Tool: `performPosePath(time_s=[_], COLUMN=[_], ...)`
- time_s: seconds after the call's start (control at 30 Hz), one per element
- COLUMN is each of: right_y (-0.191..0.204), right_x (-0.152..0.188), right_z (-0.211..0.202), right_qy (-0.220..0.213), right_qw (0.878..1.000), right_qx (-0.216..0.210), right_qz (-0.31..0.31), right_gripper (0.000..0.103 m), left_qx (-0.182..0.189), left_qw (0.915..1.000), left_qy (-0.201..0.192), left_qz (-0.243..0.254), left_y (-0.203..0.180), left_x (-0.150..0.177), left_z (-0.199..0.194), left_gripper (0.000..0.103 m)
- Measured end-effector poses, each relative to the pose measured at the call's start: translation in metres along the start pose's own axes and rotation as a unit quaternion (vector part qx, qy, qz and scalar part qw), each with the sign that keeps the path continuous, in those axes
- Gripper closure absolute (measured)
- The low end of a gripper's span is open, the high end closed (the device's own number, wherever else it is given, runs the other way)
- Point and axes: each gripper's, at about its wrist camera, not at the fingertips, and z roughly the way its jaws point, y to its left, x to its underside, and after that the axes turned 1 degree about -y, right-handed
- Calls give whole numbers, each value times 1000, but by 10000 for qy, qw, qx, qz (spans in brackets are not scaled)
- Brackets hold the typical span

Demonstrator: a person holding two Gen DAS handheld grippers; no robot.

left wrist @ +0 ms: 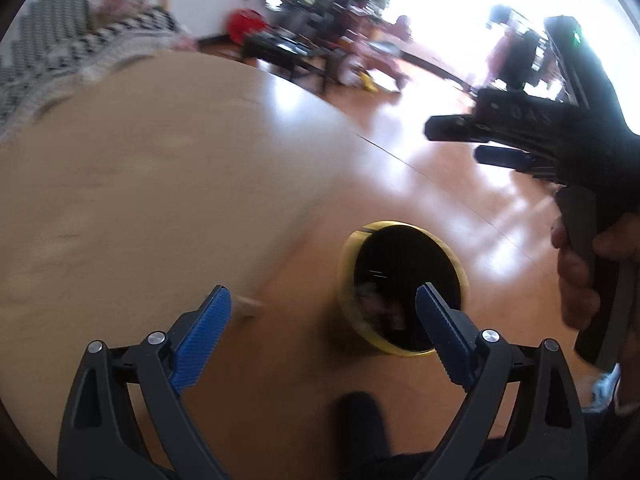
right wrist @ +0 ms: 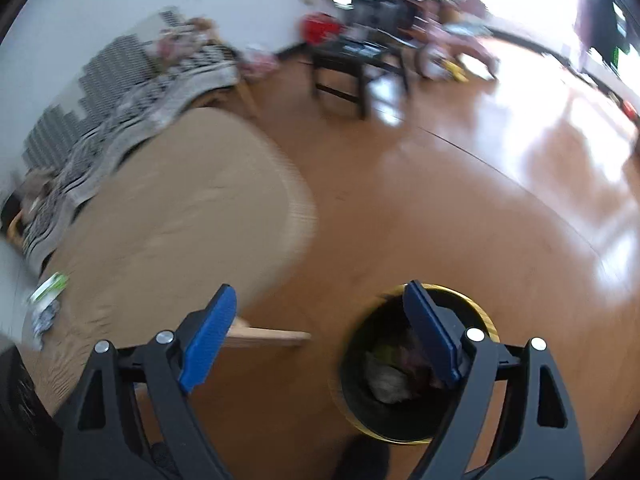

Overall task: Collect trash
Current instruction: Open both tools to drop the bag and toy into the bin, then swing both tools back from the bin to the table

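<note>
A black bin with a gold rim (left wrist: 400,225) stands on the wooden floor beside a round light-wood table (left wrist: 152,184). My left gripper (left wrist: 324,292) hangs open above the floor, its right pad over the bin's mouth, nothing between the jaws. My right gripper (right wrist: 318,292) is open too and empty, its right pad over the bin (right wrist: 489,322). Crumpled trash (right wrist: 388,378) lies inside the bin. A green-and-white wrapper (right wrist: 50,286) and a crumpled piece (right wrist: 44,318) lie at the table's left edge. The left wrist view shows the right gripper (left wrist: 452,140) from the side, held by a hand (left wrist: 576,276).
A sofa with a black-and-white patterned blanket (right wrist: 132,104) runs behind the table. A low black table (right wrist: 352,64) and a red object (right wrist: 320,28) stand further back. The table's leg (right wrist: 268,336) sits left of the bin. A dark shoe (right wrist: 360,458) is at the bottom edge.
</note>
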Motion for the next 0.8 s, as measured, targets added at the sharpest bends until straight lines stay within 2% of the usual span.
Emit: performPosePath(time_s=[0.13,0.23,0.33,0.37,0.47,0.57,0.63,0.7,0.8], right_y=[101,172,244,266,324,370,396,416,426], right_x=[3,9,18,21,39,52,61,66,76], right_z=[-6,-6,2,6,19,37,47,56,63], right_qy=[-180,-255,-172,-110,39,148,219,244,307], right_qw=[9959,9890,9807,9785,9727,9684,9665,9648,9632], right_qx=[-536,-945,-1395,-1535,-1855,-1975,-2023,-2065,-2101], right_qz=[-704,-1107,-1356,-1371,-1396,-1513,-1562,-1610,-1646], right_gripper=[17,16,15,15,15,15,15,15,15], left_qx=[-878,-1633,-1965,-2129,-2380,-2456,-2636,-2640,-2671], left_qw=[9954,9841,9750,9692,9549,9481,9398,9366,9310], left_qy=[-267,-376,-526,-606,-851,-824,-859,-844,-832], left_qz=[-277,-582,-891,-1077,-1560,-1846,-2000,-2144,-2343], left_y=[80,144,192,215,255,295,310,329,350], left_x=[10,28,46,57,78,91,98,106,113], left_z=[-66,-118,-154,-167,-190,-207,-214,-220,-223], left_gripper=[11,11,10,10,10,9,10,10,10])
